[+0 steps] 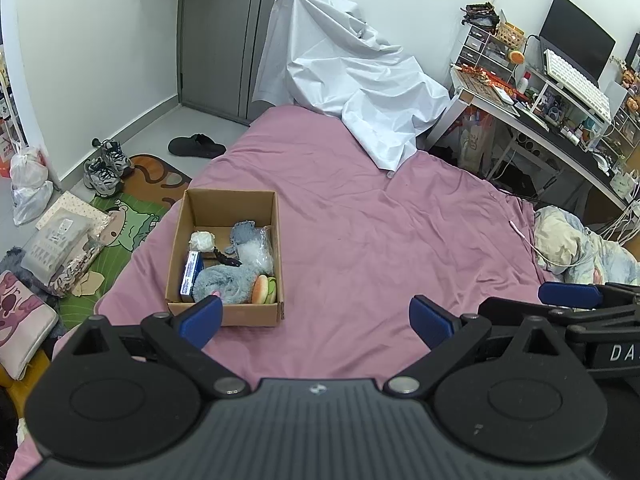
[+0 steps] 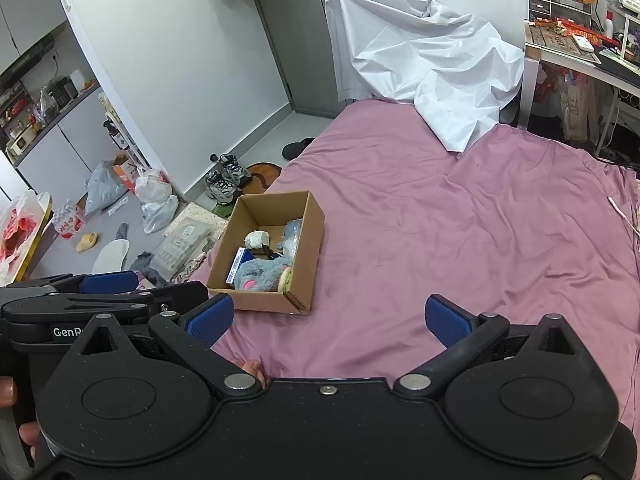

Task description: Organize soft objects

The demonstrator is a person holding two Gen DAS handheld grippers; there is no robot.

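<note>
Cardboard box (image 1: 226, 258) of soft things sits on the left side of the pink bed (image 1: 380, 216), just beyond your left gripper (image 1: 316, 320).

Its long axis runs away from you; the grey plush (image 1: 226, 282) and burger toy (image 1: 264, 289) lie at its near end, nearest your left fingers (image 1: 202, 318). Both grippers hover spread wide and holding nothing; your right gripper (image 2: 328, 320) is farther off, with bare sheet ahead. Right of the box the bed is open; a white sheet (image 1: 352, 80) is heaped at the far end, and clutter covers the floor at left.
</note>
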